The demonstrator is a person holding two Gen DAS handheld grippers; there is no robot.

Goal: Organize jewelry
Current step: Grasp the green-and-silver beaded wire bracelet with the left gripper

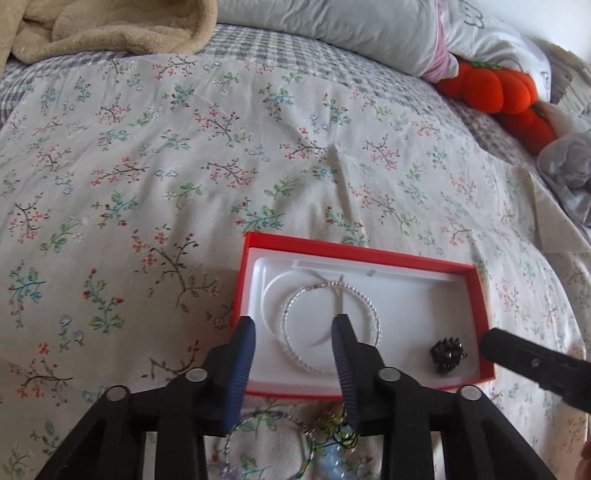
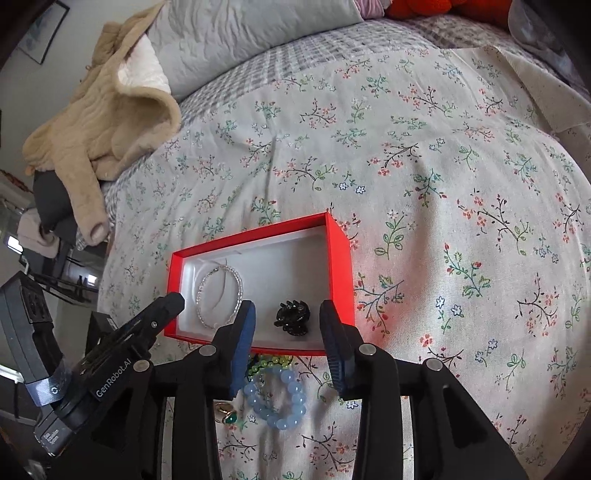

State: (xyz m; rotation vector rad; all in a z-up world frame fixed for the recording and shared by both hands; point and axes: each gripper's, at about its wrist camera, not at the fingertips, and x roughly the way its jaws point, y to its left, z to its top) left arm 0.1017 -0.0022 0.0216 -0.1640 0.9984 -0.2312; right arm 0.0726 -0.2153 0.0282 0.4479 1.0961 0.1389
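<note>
A red box point(image 1: 406, 261) with a white liner lies on the floral bed cover; it also shows in the right wrist view point(image 2: 341, 258). Inside it lie a silver twisted hoop point(image 1: 371, 306) point(image 2: 236, 280) and a black hair claw point(image 1: 447, 355) point(image 2: 291, 318). My left gripper point(image 1: 293, 336) is open and empty above the hoop. My right gripper point(image 2: 286, 321) is open and empty, its jaws either side of the claw. Near the box's front edge lie a pale blue bead bracelet point(image 2: 286, 400), green beads point(image 2: 264, 363), a green-stone ring point(image 2: 227, 413) and another thin hoop point(image 1: 266, 443).
A beige fleece jacket point(image 2: 107, 122) lies at the bed's far left. Grey pillows point(image 1: 332, 29) and an orange plush pumpkin point(image 1: 495, 92) lie at the head. The bed edge drops off at the left point(image 2: 107, 236). Grey cloth point(image 1: 569, 173) lies at the right.
</note>
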